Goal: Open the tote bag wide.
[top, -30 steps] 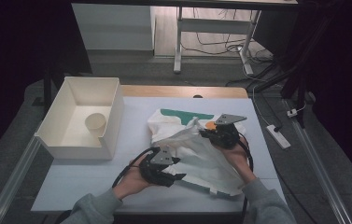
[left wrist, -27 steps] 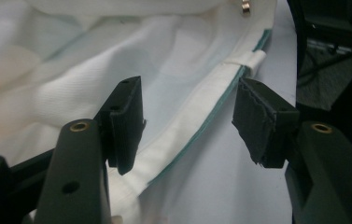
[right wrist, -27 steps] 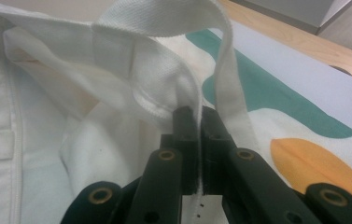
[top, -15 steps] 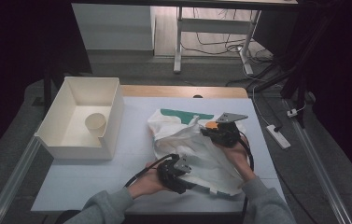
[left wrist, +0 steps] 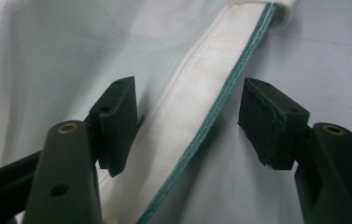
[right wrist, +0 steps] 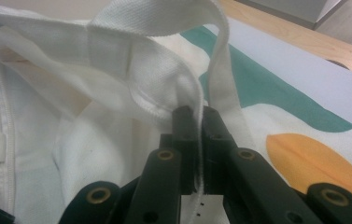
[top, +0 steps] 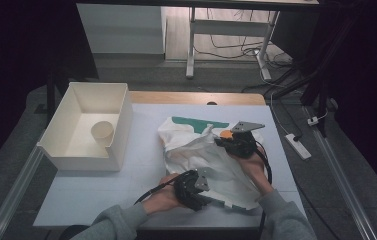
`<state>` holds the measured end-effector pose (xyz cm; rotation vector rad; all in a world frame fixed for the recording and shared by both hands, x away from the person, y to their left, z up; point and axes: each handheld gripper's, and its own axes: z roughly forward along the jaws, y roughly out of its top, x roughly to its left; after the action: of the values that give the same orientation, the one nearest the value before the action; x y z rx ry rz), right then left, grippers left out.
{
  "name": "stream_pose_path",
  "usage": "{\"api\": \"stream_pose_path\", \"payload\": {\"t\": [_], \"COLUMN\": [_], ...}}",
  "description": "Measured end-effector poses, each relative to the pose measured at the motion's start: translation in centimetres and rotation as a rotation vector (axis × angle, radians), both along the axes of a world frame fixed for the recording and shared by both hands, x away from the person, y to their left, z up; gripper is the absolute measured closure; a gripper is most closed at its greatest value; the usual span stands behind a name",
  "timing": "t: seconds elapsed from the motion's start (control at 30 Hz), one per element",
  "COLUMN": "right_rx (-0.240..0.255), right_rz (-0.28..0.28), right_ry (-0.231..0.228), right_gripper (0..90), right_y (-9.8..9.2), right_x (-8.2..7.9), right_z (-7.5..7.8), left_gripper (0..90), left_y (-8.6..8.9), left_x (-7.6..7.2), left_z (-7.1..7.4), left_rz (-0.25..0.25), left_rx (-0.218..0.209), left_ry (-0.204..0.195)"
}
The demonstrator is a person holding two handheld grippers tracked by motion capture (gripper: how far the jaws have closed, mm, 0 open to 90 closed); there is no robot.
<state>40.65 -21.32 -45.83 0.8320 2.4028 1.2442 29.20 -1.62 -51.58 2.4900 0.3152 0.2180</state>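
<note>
So right now the white tote bag [top: 211, 160] is lying crumpled on the blue-grey table mat [top: 146, 165], well to the right of the open white box [top: 83, 127] with the paper cup [top: 103, 131] inside it. Compared with a second ago, the left gripper [top: 192, 189] has slid along from the bag's left side to its near bottom edge, and its jaws have just been opening. In the left gripper view they stand apart on either side of the bag's hem [left wrist: 197, 126], the flat band with teal stitching, with the pads not pressing on it yet. I'd guess it's lining up a fresh grab on that edge, so probably a fold or a flattening step is next.

The right gripper [top: 233, 142] sits at the top right of the bag, same spot as before, clamped tight on fabric just beside the white carry strap [right wrist: 164, 21].

As for branding: no readable text anywhere. The bag just has a teal shape [top: 198, 121] and an orange patch [right wrist: 313, 163] printed near the right gripper.
</note>
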Motion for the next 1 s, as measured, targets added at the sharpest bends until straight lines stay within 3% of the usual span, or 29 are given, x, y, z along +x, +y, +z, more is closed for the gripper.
{"api": "stream_pose_path", "payload": {"t": [0.13, 0.43, 0.83, 1.0], "right_rx": [-0.001, 0.000, -0.001, -0.017], "right_rz": [0.001, 0.004, 0.009, 0.031], "right_ry": [-0.002, -0.003, -0.006, -0.023], "right_gripper": [86.5, 86.0, 85.8, 86.5], "right_y": [0.0, -0.1, 0.0, 0.4], "right_x": [-0.1, -0.1, -0.3, -0.9], "right_z": [0.0, 0.1, 0.2, 1.0], "left_gripper": [43.7, 74.0, 85.8, 86.2], "left_y": [0.1, 0.8, 1.0, 1.4], "left_x": [0.2, 0.9, 0.5, -1.0], "left_z": [-0.2, -0.2, 0.3, 1.3], "left_rz": [0.015, 0.048, 0.051, 0.029], "left_rx": [-0.009, -0.018, -0.035, -0.058], "left_ry": [0.000, 0.002, -0.005, -0.027]}}
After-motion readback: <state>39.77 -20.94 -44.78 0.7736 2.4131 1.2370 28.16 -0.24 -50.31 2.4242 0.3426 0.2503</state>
